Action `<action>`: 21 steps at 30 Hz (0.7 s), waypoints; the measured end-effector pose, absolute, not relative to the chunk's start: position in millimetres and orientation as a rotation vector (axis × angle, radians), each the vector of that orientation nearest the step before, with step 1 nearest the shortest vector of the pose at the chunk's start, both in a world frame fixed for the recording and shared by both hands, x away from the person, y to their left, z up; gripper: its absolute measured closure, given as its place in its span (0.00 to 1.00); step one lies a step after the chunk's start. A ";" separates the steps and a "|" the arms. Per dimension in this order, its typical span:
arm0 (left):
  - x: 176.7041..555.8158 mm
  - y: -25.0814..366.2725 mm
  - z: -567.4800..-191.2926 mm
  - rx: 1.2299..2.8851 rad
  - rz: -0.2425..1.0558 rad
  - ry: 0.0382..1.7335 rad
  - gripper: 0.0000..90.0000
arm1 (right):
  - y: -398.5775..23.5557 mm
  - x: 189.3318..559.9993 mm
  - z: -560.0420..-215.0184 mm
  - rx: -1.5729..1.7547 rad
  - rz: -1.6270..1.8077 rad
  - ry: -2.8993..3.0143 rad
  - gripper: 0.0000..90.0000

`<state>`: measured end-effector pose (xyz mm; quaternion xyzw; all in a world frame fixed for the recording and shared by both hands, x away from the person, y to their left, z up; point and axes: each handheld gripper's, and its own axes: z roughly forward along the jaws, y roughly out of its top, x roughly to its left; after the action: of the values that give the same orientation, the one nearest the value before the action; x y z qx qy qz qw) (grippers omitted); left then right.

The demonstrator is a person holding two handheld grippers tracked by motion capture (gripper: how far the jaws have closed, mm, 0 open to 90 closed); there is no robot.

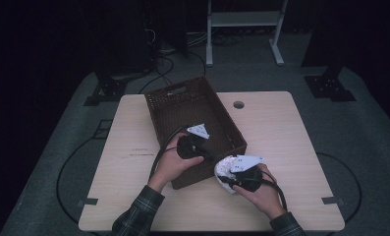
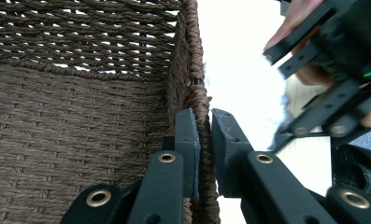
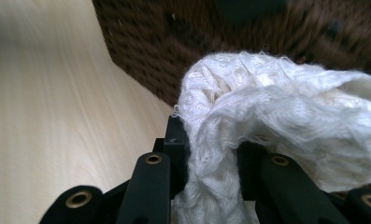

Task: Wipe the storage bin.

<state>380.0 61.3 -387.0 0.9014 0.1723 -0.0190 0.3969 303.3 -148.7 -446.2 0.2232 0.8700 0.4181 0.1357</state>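
- Your right gripper (image 3: 206, 154), nearest the high camera, is clenched on a white knitted cloth (image 3: 272, 116); in the right gripper view the fabric bunches between the two black jaws and spills over the right one.
- From the high view, that right gripper (image 1: 232, 173) holds the cloth (image 1: 223, 168) just above the tabletop (image 1: 291, 137), right beside the near right corner of the basket.
- Your left gripper (image 2: 205, 140) grasps the rim of the brown woven basket (image 2: 80, 126): one jaw sits inside the wall, the other outside, and both pads press on the braided edge.
- In the high view, your left gripper (image 1: 209, 156) reaches over the basket's (image 1: 182, 96) near wall, close to that same corner.
- Beyond the rim in the left gripper view, your right gripper shows close by, with the white cloth behind it.
- Set at an angle, the basket stands on the middle of the light wooden tabletop.
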 end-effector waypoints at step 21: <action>380.2 61.3 -387.0 2.288 -0.048 0.435 0.89 | -135.1 310.1 -450.1 0.621 1.244 2.564 0.80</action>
<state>380.2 61.3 -387.0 0.9024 0.1715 -0.0190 0.3949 310.1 -135.1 -450.1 0.2114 0.8736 0.4237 0.1121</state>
